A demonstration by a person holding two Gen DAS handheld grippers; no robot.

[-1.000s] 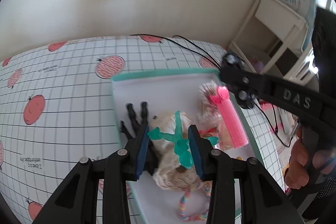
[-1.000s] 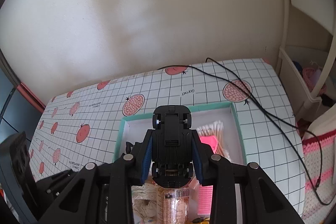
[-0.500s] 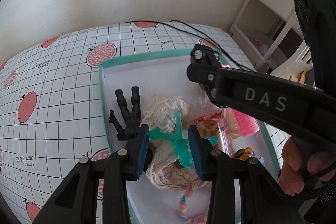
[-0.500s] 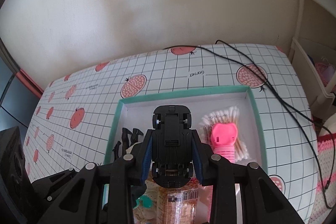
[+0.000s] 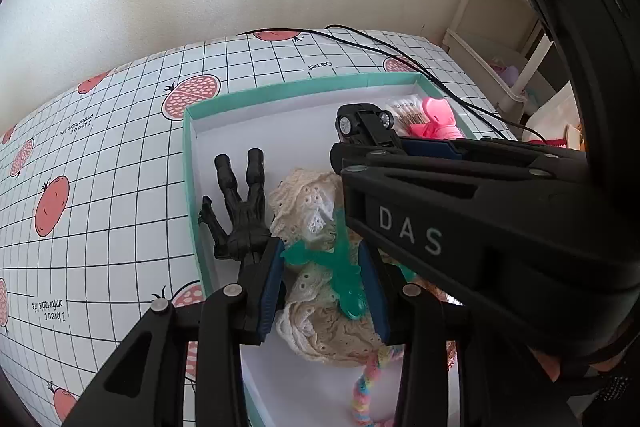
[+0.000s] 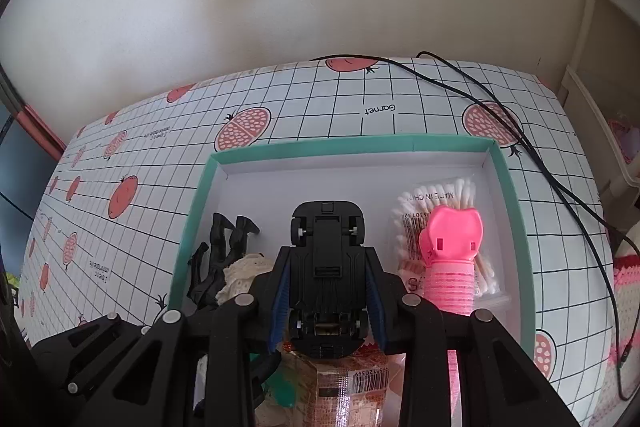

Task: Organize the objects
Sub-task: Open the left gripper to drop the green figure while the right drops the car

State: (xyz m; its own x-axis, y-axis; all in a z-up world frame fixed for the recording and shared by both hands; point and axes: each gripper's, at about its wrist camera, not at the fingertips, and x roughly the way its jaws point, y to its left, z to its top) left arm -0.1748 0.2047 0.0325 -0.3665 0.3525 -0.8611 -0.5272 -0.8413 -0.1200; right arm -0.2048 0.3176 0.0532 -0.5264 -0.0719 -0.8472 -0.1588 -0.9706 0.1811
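Right wrist view shows our right gripper [image 6: 326, 301] clenched on the black toy car [image 6: 327, 267], held over the teal box [image 6: 352, 147]; our left gripper [image 5: 322, 277] grips the green figure [image 5: 340, 267]. We should lower the car onto the bare floor by the box's far wall before releasing.

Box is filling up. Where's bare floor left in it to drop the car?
Bare white floor along the teal box's far wall, between the black figure's legs and the cotton swab pack; the toy car hangs just short of it. Crowded nearer: lace cloth, pink roller, snack packet.
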